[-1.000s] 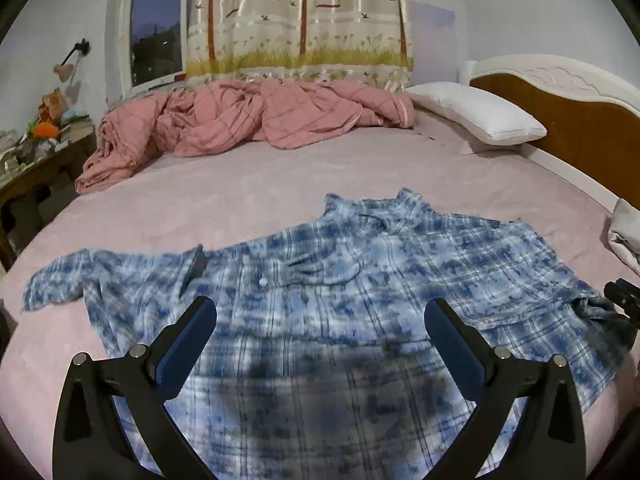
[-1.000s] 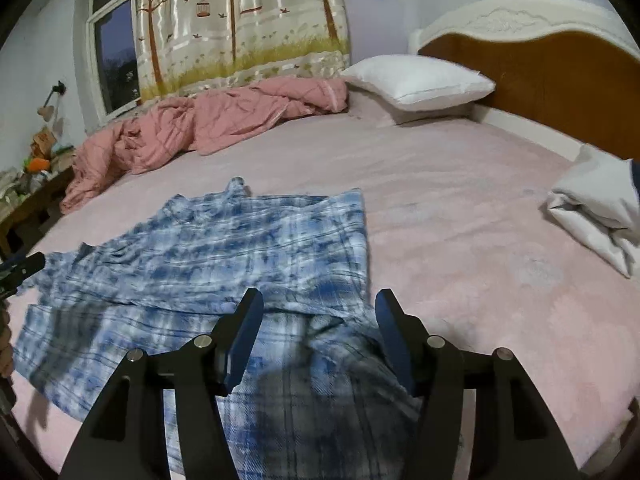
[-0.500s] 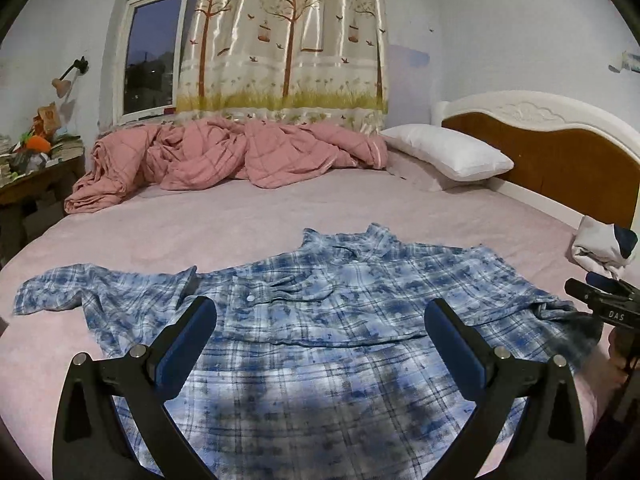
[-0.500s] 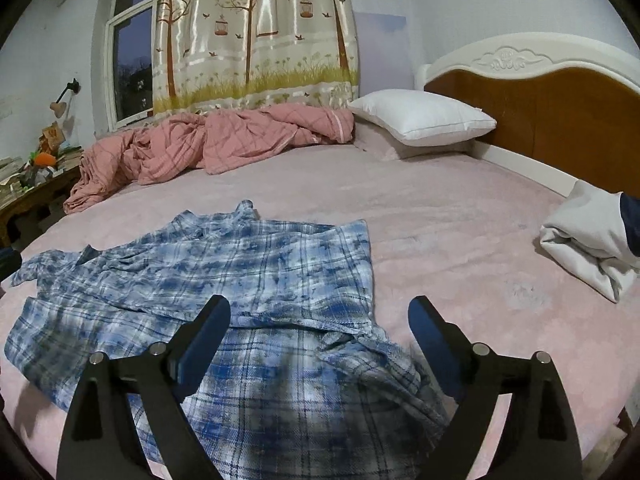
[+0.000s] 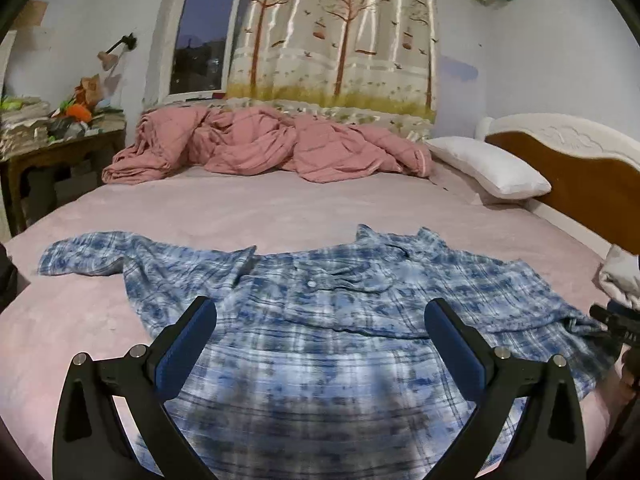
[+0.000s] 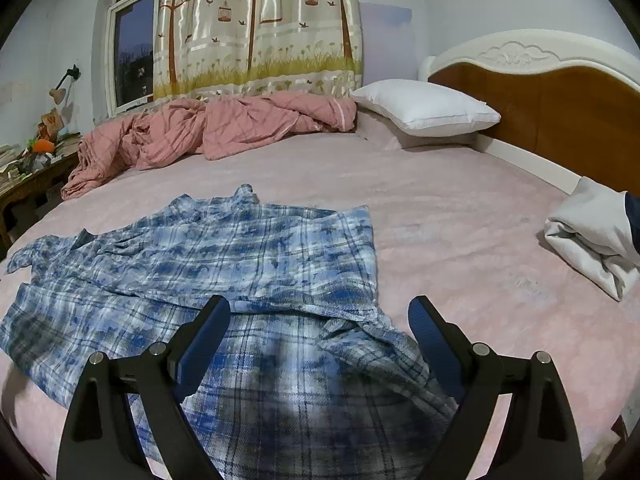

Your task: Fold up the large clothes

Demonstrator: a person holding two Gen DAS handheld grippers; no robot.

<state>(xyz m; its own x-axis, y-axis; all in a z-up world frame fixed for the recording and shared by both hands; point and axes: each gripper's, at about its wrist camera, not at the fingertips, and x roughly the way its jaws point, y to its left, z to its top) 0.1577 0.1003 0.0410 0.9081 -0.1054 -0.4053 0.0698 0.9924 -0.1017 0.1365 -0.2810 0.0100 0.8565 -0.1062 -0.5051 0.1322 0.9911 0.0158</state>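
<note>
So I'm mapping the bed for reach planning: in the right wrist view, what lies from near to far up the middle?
Right claw → blue plaid shirt → bare pink sheet → crumpled pink quilt → tree-print curtain.

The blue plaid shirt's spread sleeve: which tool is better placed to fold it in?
Probably the left tool: the blue plaid shirt has its spread sleeve on that side. The right tool hovers over the already folded side.
</note>
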